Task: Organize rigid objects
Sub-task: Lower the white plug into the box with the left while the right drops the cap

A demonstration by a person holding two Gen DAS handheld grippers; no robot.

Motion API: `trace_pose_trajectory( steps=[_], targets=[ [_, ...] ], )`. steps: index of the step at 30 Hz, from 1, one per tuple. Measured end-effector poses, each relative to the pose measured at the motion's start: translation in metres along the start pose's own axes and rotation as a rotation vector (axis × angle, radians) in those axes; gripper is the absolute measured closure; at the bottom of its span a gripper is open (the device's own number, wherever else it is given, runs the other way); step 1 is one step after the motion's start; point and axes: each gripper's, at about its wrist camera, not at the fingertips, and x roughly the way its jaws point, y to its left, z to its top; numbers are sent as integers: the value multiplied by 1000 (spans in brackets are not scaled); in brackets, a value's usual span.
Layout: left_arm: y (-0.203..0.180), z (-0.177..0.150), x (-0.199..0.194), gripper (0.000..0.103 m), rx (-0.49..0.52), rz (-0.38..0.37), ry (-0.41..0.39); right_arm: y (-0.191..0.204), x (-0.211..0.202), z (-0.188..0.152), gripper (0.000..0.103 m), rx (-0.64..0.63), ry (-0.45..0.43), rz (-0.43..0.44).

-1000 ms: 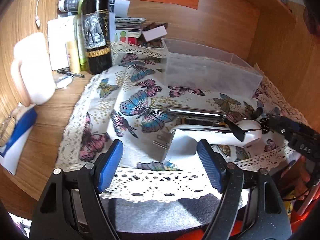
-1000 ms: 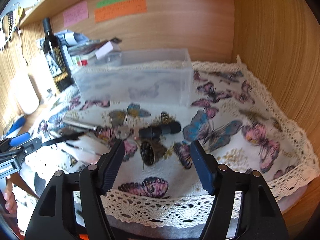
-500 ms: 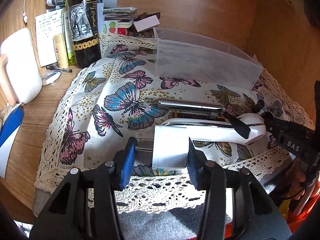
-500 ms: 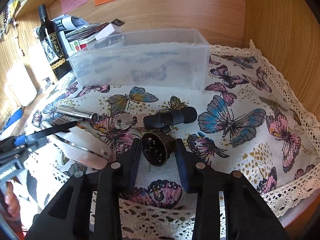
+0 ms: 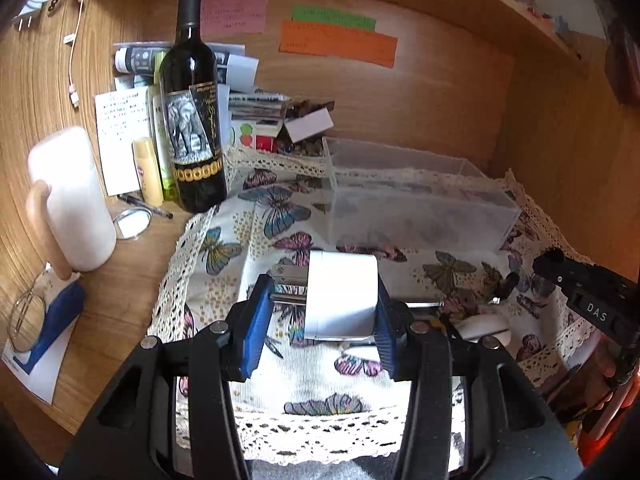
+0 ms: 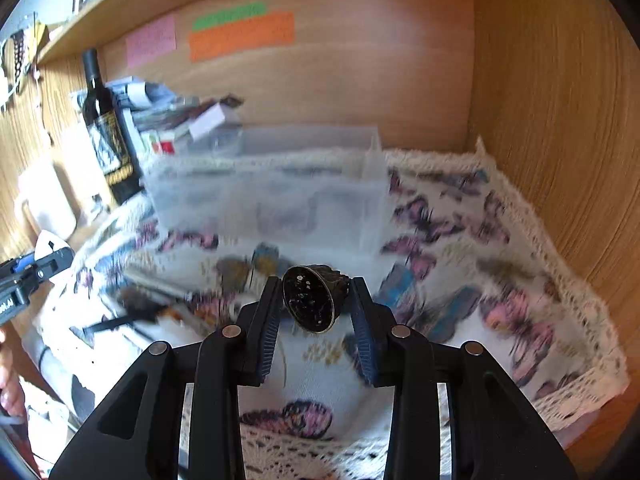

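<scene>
My left gripper [image 5: 318, 312] is shut on a white hair-straightener-like device [image 5: 340, 296] and holds its end raised above the butterfly cloth [image 5: 224, 276]. My right gripper [image 6: 314, 312] is shut on a small dark bell-shaped object [image 6: 312, 300], lifted off the cloth [image 6: 460, 264]. A clear plastic box [image 5: 416, 196] stands at the back of the cloth; it also shows in the right wrist view [image 6: 272, 188]. The right gripper's body [image 5: 588, 300] shows at the right of the left wrist view. The right wrist view is blurred by motion.
A wine bottle [image 5: 194, 116], papers and small boxes [image 5: 256, 108] stand at the back left. A white mug [image 5: 70, 204], a mirror [image 5: 130, 222] and glasses [image 5: 24, 316] lie left of the cloth. Wooden walls close the back and right [image 6: 560, 120].
Both grippers closed on their objects and lifted them off the cloth: the left raised the white device, the right raised the dark bell-shaped object toward the box.
</scene>
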Motion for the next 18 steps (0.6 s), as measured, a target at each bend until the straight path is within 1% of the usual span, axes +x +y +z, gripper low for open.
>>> trace_pose_trajectory(
  steps=[4, 9, 13, 18],
  targets=[
    [-2, 26, -3, 57, 4, -3, -68, -1, -10, 19, 72, -6, -67, -12],
    [-11, 54, 1, 57, 28, -15, -122, 3, -21, 45, 72, -27, -156, -25],
    [-16, 74, 13, 57, 31, -40, -125, 5, -22, 64, 72, -36, -209, -24],
    [-20, 97, 28, 57, 37, -66, -129, 5, -13, 84, 72, -51, -234, -15]
  ],
)
